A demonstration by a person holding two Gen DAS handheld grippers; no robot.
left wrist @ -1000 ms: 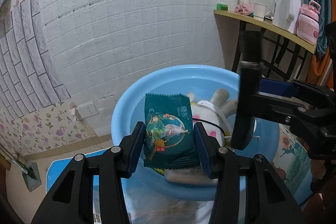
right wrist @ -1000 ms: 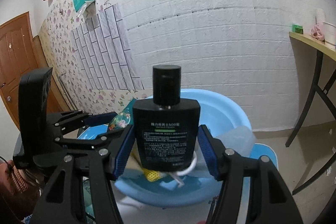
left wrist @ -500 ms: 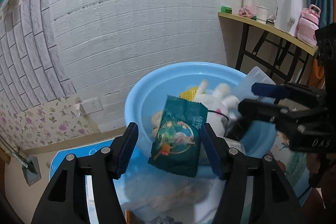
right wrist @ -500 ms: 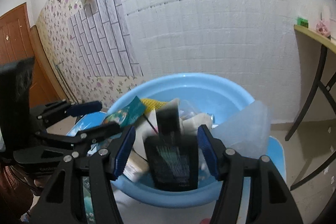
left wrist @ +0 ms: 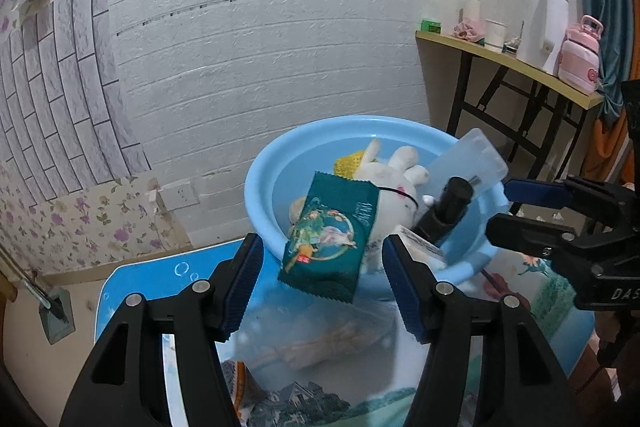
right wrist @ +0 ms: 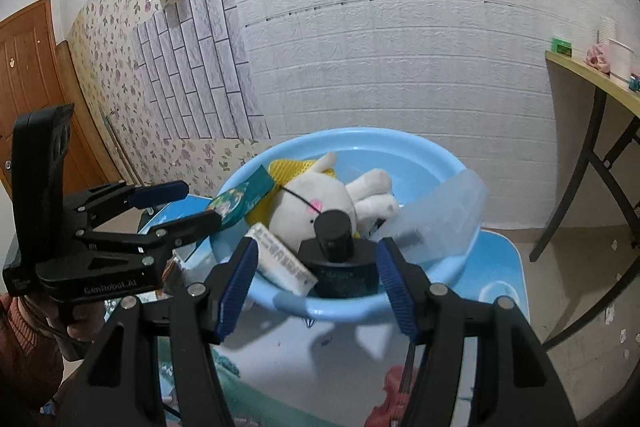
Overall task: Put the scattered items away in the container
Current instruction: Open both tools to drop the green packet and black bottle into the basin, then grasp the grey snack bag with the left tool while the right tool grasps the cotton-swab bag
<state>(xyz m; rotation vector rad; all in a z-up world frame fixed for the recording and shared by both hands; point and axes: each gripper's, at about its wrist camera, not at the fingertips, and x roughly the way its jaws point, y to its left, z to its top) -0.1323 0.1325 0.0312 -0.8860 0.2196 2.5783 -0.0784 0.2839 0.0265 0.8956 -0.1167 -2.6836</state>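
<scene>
A light blue basin [left wrist: 264,167] holds a white plush rabbit [left wrist: 394,179], a yellow mesh item [right wrist: 290,167], a white box [right wrist: 280,263] and a clear plastic container [right wrist: 440,223]. A dark green snack packet [left wrist: 330,237] leans tilted over the basin's near rim. My left gripper [left wrist: 322,267] stands open just short of it, pads clear of its edges. The black bottle [right wrist: 340,259] lies in the basin's near side, cap towards me. Behind it my right gripper [right wrist: 314,273] is open, with a gap at the left pad.
The basin stands on a small table with a blue picture cover [left wrist: 160,275]. A clear bag of snacks [left wrist: 320,339] lies on the table before the basin. A side table with a white kettle [left wrist: 544,27] is at the right. A hand [right wrist: 80,319] holds the left gripper.
The left jaws opened and the green packet dropped onto the basin's rim. The right gripper let go of the black bottle, which fell into the basin. Both grippers drew back.
</scene>
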